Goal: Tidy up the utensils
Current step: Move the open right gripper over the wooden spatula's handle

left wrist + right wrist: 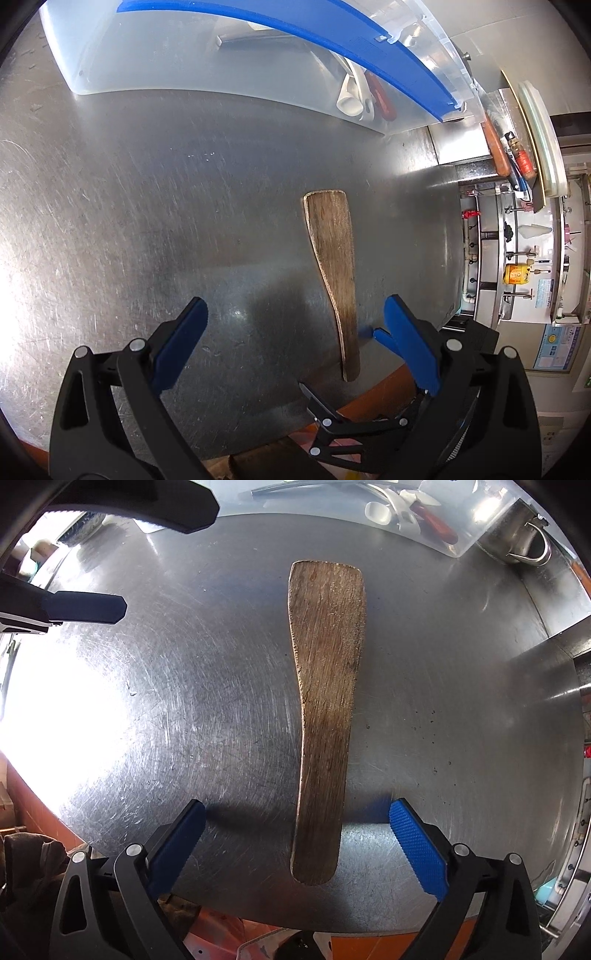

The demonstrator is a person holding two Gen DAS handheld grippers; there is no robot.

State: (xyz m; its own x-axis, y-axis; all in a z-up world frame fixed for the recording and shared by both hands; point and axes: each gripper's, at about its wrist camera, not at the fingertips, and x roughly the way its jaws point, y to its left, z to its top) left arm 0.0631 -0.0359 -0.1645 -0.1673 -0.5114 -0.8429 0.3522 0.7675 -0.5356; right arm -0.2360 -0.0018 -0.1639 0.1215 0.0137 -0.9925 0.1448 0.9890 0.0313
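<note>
- Both sets of jaws stand wide apart and hold nothing. The right gripper (297,814) straddles the handle end of the wooden spatula (325,701), one blue pad on each side and neither touching the wood; the left gripper (295,314) hangs off to the side, with the spatula's handle near its right-hand pad.
- Steel worktop (166,701): scratched and bare apart from the spatula, with strong glare on one side.
- Clear plastic bin (184,66) with a blue rim sits at the far edge of the worktop; white and red-handled utensils (364,98) already lie inside it.
- Spatula lies flat on the worktop, blade towards the bin and handle towards the front edge, well short of the bin.
- Judged step: picking up the spatula with the right gripper. The piece is thin and flat, so the pads should come down to the steel and close across the narrow handle edges, square to its length, before lifting towards the bin.
</note>
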